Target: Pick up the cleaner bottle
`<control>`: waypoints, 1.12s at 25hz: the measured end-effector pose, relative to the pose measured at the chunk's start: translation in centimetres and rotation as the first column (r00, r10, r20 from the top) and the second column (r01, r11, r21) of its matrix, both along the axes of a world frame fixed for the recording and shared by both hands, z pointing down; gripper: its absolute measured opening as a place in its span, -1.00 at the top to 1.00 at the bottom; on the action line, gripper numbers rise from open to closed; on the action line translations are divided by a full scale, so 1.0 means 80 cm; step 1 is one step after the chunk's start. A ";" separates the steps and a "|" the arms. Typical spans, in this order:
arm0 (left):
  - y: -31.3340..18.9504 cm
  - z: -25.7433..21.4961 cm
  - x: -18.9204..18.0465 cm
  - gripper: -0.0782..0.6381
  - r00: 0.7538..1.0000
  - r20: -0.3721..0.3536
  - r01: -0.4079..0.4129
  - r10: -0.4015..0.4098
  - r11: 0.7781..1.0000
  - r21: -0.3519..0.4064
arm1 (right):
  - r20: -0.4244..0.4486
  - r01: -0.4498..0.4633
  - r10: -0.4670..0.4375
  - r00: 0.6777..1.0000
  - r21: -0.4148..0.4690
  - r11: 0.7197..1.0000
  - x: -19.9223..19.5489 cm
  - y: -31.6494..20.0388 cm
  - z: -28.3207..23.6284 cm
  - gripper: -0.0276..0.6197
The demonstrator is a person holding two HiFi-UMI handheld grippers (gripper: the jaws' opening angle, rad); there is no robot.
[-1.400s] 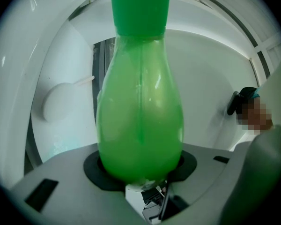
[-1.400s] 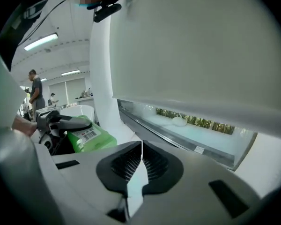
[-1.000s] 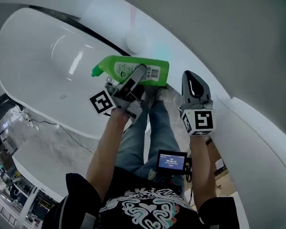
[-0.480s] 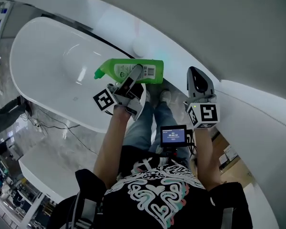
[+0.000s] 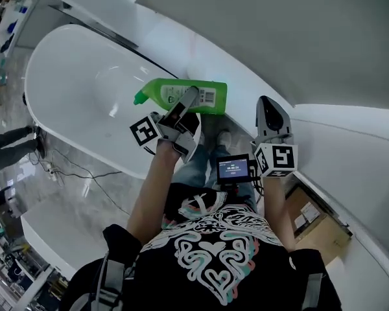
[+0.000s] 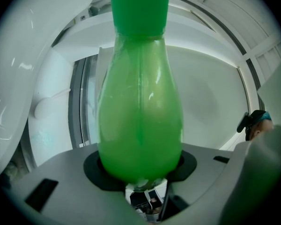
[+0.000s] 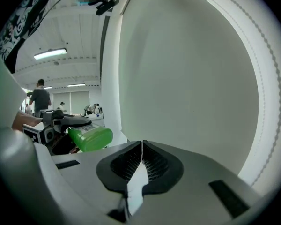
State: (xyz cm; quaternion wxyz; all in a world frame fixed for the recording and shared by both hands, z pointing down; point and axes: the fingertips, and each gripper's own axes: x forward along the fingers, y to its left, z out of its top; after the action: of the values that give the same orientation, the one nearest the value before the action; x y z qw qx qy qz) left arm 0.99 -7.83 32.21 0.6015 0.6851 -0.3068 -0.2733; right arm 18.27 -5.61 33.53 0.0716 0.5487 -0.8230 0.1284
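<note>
My left gripper is shut on the green cleaner bottle, which lies level in the air with its cap toward the bathtub. In the left gripper view the bottle fills the middle, clamped between the two grey jaws, its green cap at the top. My right gripper hangs to the right of the bottle, apart from it, shut with nothing in it. In the right gripper view its ribbed pads meet at a thin seam, and the bottle shows at the left.
A white bathtub curves below the left gripper, its rim near my left arm. A white curved wall rises close ahead of the right gripper. A small screen sits at my chest. A person stands far off.
The head view has shifted, so the tub and wall slid in the picture. Both grippers keep the same pose; the left one still grips the bottle.
</note>
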 end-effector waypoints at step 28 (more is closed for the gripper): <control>0.049 -0.170 0.028 0.22 0.998 -0.063 0.025 -0.021 0.998 0.066 | 0.077 -0.022 0.013 0.997 0.115 0.993 0.015 0.033 -0.167 0.82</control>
State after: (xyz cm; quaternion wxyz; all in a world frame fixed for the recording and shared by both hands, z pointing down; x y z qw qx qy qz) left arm 3.22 -3.90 18.60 0.5844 0.6925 -0.2864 -0.3114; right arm 19.48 -2.96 20.19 0.0071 0.5538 -0.8263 0.1021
